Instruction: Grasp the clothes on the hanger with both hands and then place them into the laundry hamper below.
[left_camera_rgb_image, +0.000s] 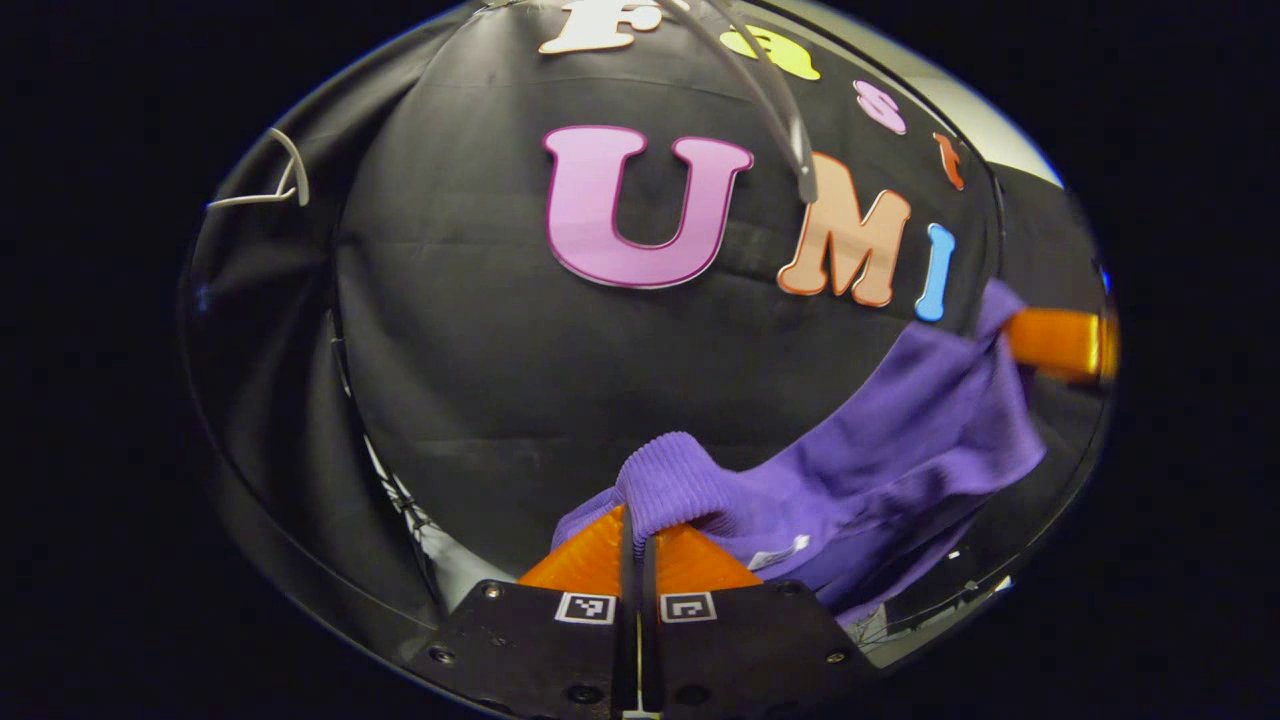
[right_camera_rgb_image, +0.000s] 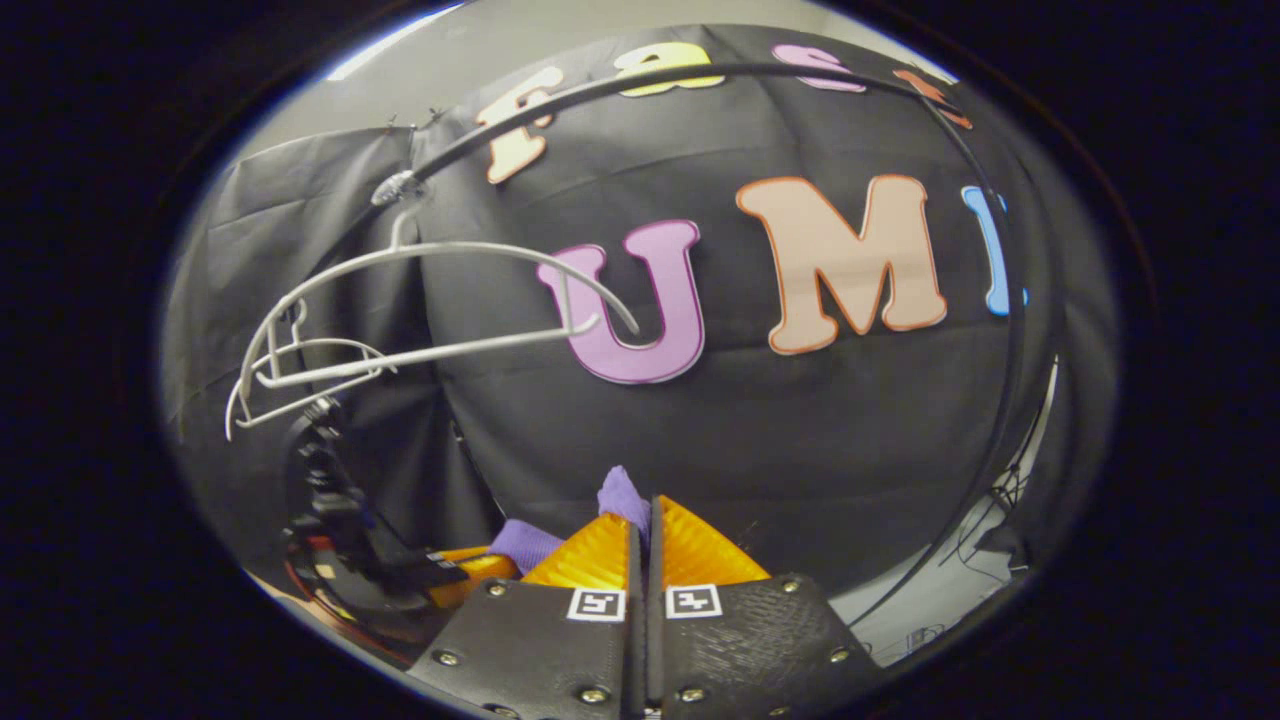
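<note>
Your left claw (left_camera_rgb_image: 637, 530), nearest in the left gripper view: clenched on the ribbed edge of the purple garment (left_camera_rgb_image: 880, 450), which stretches right to the other claw (blurred at the far right). Your right claw (right_camera_rgb_image: 645, 525), in the right gripper view: clenched on a purple fold (right_camera_rgb_image: 622, 492). White hangers (right_camera_rgb_image: 400, 320): bare, on the dark rail (right_camera_rgb_image: 700, 75), upper left.

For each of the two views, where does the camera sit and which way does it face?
Left gripper view: rides the left gripper, facing the booth wall; its fingers pinch the purple garment; the right gripper holds the far end.
Right gripper view: rides the right gripper, facing the wall and bare hanger; its fingers pinch purple cloth.
Shared: garment, hanger, wall.
</note>
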